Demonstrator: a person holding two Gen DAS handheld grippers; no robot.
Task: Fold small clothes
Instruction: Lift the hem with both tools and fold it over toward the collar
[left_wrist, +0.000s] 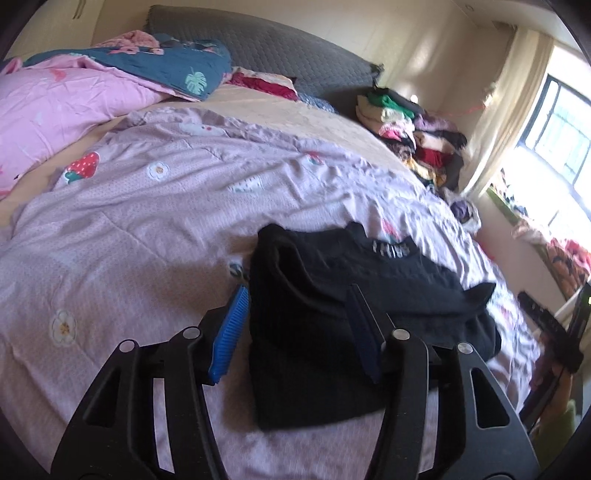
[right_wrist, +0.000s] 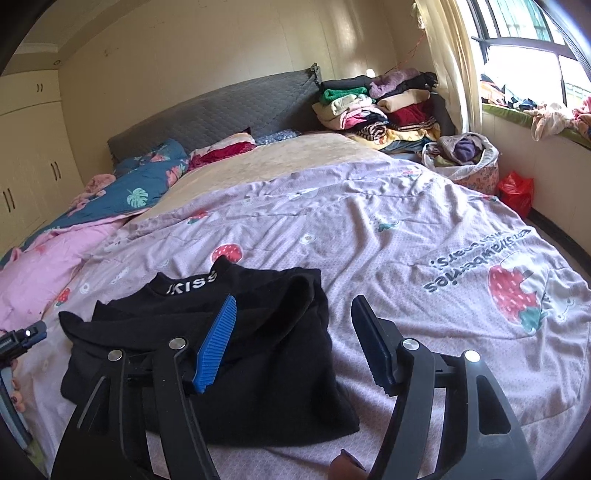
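A black top (left_wrist: 303, 332) (right_wrist: 266, 354) with white letters on its collar lies folded on the lilac strawberry bedspread (left_wrist: 166, 221) (right_wrist: 406, 240). My left gripper (left_wrist: 298, 291) stands open low over its near left part, one blue pad (left_wrist: 232, 332) just off the cloth's left edge and the other pad over the cloth. My right gripper (right_wrist: 294, 300) is open too, straddling the top's right edge: one pad over the black cloth, the other over bare bedspread. Neither grips the cloth. The left gripper's tip (right_wrist: 22, 336) and a hand show at the right wrist view's left edge.
Folded clothes are stacked in a pile (left_wrist: 413, 129) (right_wrist: 376, 107) at the bed's far right corner by the grey headboard. Pink and blue quilts (left_wrist: 55, 107) (right_wrist: 122, 195) are bunched at the far left. A clothes basket (right_wrist: 461, 155) and red bag (right_wrist: 517, 192) sit beside the bed under the window.
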